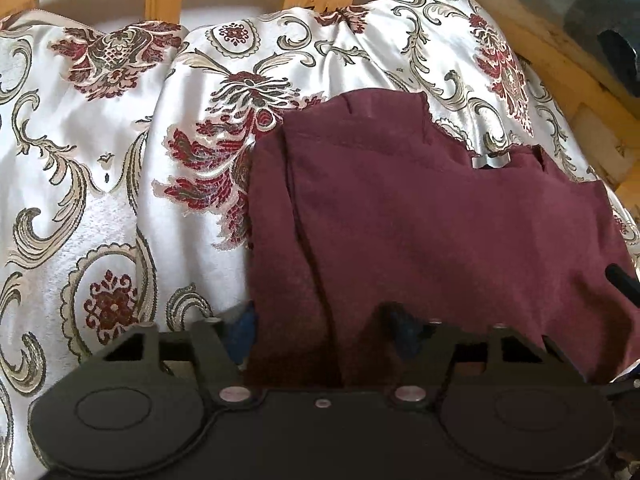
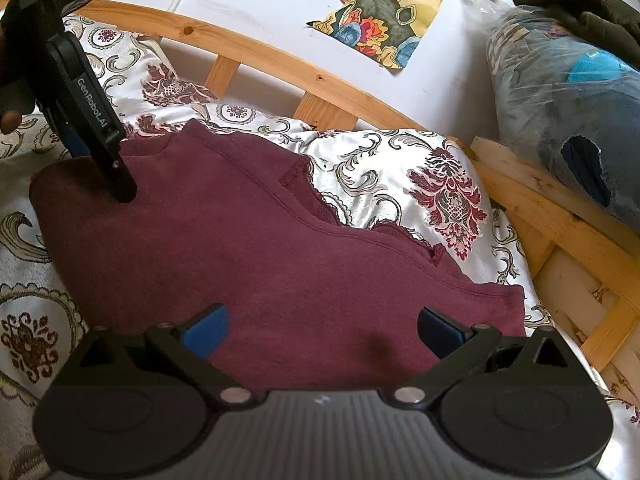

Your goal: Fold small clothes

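The maroon garment [image 2: 248,248] is lying folded on the patterned bedspread [image 2: 400,168]. The right hand-held gripper [image 2: 320,330] is hovering over it, fingers spread wide. The left hand-held gripper [image 1: 320,328] is straddling the garment's near edge, released.

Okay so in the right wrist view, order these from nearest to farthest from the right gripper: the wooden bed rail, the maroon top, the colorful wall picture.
1. maroon top: right under the right gripper, spread on the bedspread.
2. wooden bed rail: beyond the top, curving across behind the bed.
3. colorful wall picture: upper middle, on the wall above the rail.
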`<state>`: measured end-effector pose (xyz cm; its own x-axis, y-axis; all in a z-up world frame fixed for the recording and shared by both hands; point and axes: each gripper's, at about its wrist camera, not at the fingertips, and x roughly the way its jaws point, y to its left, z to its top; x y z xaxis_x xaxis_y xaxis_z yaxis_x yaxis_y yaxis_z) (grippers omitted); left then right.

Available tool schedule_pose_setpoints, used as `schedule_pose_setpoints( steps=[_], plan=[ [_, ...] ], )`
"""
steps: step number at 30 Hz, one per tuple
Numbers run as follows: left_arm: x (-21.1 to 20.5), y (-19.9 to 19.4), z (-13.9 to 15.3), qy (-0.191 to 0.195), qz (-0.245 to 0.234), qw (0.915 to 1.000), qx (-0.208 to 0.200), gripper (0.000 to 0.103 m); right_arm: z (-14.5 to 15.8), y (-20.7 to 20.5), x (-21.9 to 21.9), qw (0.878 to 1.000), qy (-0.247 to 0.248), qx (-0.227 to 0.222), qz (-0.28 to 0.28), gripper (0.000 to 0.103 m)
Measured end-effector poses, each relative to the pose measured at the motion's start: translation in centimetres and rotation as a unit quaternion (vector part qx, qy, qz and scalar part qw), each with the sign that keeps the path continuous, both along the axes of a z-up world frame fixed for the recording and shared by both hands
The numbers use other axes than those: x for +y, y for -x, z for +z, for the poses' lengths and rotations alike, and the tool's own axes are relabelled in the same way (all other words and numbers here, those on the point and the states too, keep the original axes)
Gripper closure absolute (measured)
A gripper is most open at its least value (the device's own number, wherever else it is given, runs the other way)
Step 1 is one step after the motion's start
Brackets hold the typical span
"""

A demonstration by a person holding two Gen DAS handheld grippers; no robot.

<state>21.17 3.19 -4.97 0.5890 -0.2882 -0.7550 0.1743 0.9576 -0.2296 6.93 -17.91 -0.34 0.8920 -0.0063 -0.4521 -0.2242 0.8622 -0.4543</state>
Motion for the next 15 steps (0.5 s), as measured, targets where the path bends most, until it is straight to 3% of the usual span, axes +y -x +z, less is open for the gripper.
schedule_pose_setpoints(
  steps=[3, 8, 12, 15],
  plan=[
    [0.3, -0.2, 0.0, 0.016, 0.003, 0.9998, 0.007, 0.051, 0.0, 0.0, 0.0, 1.0, -0.001, 0.001, 0.0, 0.0],
    [1.3, -0.3, -0.2, 0.055, 0.031, 0.9977, 0.025, 0.055, 0.1, -0.1, -0.1, 1.0, -0.004, 0.003, 0.0, 0.0],
    [1.8, -0.3, -0.3, 0.077, 0.05, 0.9951, 0.036, 0.071, 0.4, -0.2, -0.3, 1.0, -0.007, 0.009, 0.0, 0.0],
    [1.0, 0.1, 0.4, 0.064, 0.06, 0.9957, 0.032, 0.081, 0.8, -0.3, -0.5, 1.0, -0.01, 0.019, 0.001, 0.0]
  ],
)
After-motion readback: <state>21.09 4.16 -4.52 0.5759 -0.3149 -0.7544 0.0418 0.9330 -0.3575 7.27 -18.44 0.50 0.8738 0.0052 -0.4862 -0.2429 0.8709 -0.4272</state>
